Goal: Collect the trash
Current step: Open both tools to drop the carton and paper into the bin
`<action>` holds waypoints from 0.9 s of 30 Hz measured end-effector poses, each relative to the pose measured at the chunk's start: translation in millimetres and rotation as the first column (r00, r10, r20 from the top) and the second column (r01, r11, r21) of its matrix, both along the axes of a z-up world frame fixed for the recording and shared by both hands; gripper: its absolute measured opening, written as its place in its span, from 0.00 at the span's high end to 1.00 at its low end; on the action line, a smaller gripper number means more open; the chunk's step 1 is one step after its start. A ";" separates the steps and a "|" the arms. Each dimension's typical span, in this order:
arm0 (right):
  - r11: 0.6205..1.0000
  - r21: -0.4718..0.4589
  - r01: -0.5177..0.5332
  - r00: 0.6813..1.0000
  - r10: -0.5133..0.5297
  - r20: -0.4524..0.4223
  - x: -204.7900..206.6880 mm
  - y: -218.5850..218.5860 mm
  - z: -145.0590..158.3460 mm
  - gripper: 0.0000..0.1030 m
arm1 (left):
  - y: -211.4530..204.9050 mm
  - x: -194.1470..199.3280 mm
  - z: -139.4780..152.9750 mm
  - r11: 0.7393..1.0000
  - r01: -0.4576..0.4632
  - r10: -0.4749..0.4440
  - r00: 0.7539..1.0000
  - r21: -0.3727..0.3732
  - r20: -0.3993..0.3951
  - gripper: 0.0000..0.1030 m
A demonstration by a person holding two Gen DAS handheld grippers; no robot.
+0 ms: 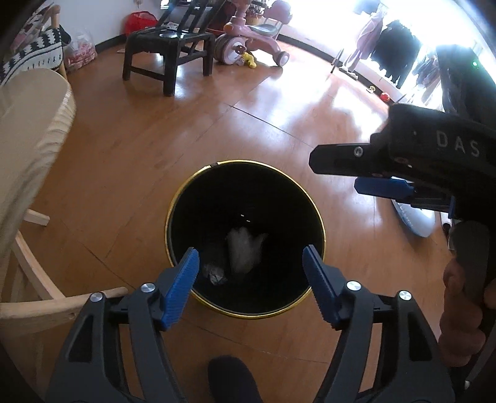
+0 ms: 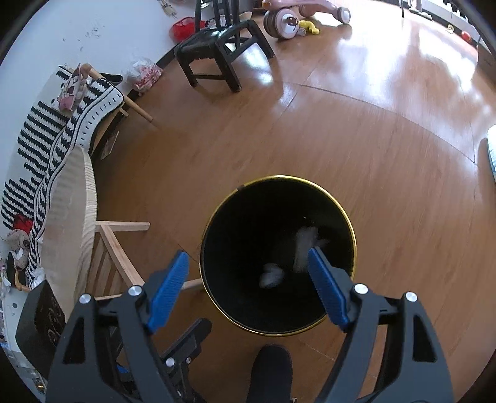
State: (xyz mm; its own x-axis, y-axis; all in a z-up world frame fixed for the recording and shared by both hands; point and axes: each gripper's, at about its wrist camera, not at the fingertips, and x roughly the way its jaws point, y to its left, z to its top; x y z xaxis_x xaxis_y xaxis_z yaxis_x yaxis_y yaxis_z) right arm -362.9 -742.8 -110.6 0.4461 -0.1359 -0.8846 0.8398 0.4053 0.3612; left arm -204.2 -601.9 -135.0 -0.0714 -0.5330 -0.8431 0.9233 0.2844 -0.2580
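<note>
A black trash bin with a gold rim (image 1: 186,189) stands on the wooden floor; it also shows in the right wrist view (image 2: 217,210). Inside lie a white crumpled tissue (image 1: 245,248) (image 2: 302,245) and a smaller grey crumpled piece (image 1: 214,272) (image 2: 271,276). My left gripper (image 1: 250,272) is open and empty, held above the bin's near rim. My right gripper (image 2: 248,279) is open and empty, also above the bin. The right gripper's body shows in the left wrist view at the right (image 1: 341,169).
A pale wooden table (image 1: 28,148) (image 2: 71,198) with slanted legs stands to the left. A black chair (image 1: 167,46) (image 2: 217,46) and a pink ride-on toy (image 1: 248,40) (image 2: 291,18) are at the far side. A dark shoe tip (image 2: 272,369) is beside the bin.
</note>
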 end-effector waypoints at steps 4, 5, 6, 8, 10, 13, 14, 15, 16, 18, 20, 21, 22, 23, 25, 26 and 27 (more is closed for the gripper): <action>0.998 -0.060 -0.016 1.000 0.017 0.014 14.9 12.0 23.7 0.23 | 16.0 4.6 21.2 1.000 -0.002 0.003 1.000 -0.028 0.028 0.20; 0.996 -0.090 -0.030 0.999 0.032 0.017 21.3 18.3 33.7 0.22 | 25.1 7.8 31.7 0.999 -0.006 0.008 0.999 -0.040 0.043 0.18; 0.992 -0.117 -0.046 0.999 0.048 0.018 28.0 24.6 43.0 0.20 | 30.8 11.9 37.9 0.999 -0.012 0.015 0.998 -0.047 0.056 0.16; 0.980 -0.178 -0.089 0.995 0.095 0.028 46.3 40.5 64.1 0.18 | 52.2 24.2 56.6 0.997 -0.034 0.040 0.996 -0.071 0.079 0.13; 0.960 -0.240 -0.145 0.987 0.158 0.035 68.8 62.3 84.7 0.16 | 76.8 40.4 73.7 0.993 -0.075 0.084 0.991 -0.094 0.102 0.11; 0.927 -0.300 -0.224 0.967 0.249 0.049 105.6 96.0 107.2 0.14 | 122.8 71.8 93.6 0.981 -0.153 0.168 0.977 -0.120 0.132 0.11; 0.918 -0.312 -0.246 0.960 0.276 0.054 118.6 106.8 112.1 0.14 | 139.6 83.3 99.9 0.974 -0.185 0.202 0.970 -0.129 0.138 0.11; 0.906 -0.322 -0.274 0.950 0.308 0.058 133.2 119.2 116.7 0.14 | 162.8 99.1 107.7 0.963 -0.231 0.251 0.957 -0.138 0.145 0.11; 0.897 -0.327 -0.297 0.941 0.333 0.060 145.0 128.6 119.7 0.14 | 180.0 110.4 113.7 0.953 -0.268 0.288 0.945 -0.144 0.152 0.11; 0.869 -0.335 -0.364 0.911 0.406 0.065 180.0 158.2 125.4 0.14 | 225.2 139.7 126.0 0.920 -0.359 0.384 0.908 -0.158 0.169 0.11; 0.832 -0.339 -0.439 0.872 0.486 0.063 218.1 192.1 129.8 0.14 | 269.7 162.6 134.0 0.883 -0.435 0.464 0.867 -0.175 0.181 0.11; 0.819 -0.339 -0.463 0.857 0.511 0.062 231.1 203.7 131.6 0.14 | 289.4 170.6 136.9 0.866 -0.466 0.496 0.847 -0.181 0.192 0.11; 0.803 -0.339 -0.491 0.840 0.540 0.062 245.2 216.6 133.1 0.14 | 309.4 178.1 140.8 0.848 -0.497 0.528 0.825 -0.185 0.203 0.11; 0.781 -0.333 -0.529 0.813 0.578 0.065 263.4 235.1 133.7 0.14 | 328.1 185.4 143.0 0.829 -0.527 0.558 0.802 -0.187 0.214 0.11; 0.749 -0.317 -0.581 0.772 0.631 0.075 288.9 264.8 134.1 0.14 | 372.7 199.9 145.4 0.786 -0.590 0.618 0.753 -0.184 0.225 0.11; 0.725 -0.303 -0.618 0.741 0.667 0.084 305.2 285.7 134.0 0.14 | 392.7 205.2 147.1 0.766 -0.616 0.643 0.732 -0.185 0.226 0.11; 0.708 -0.295 -0.641 0.720 0.689 0.089 315.5 300.8 134.4 0.14 | 410.1 208.5 148.3 0.749 -0.636 0.663 0.713 -0.187 0.229 0.11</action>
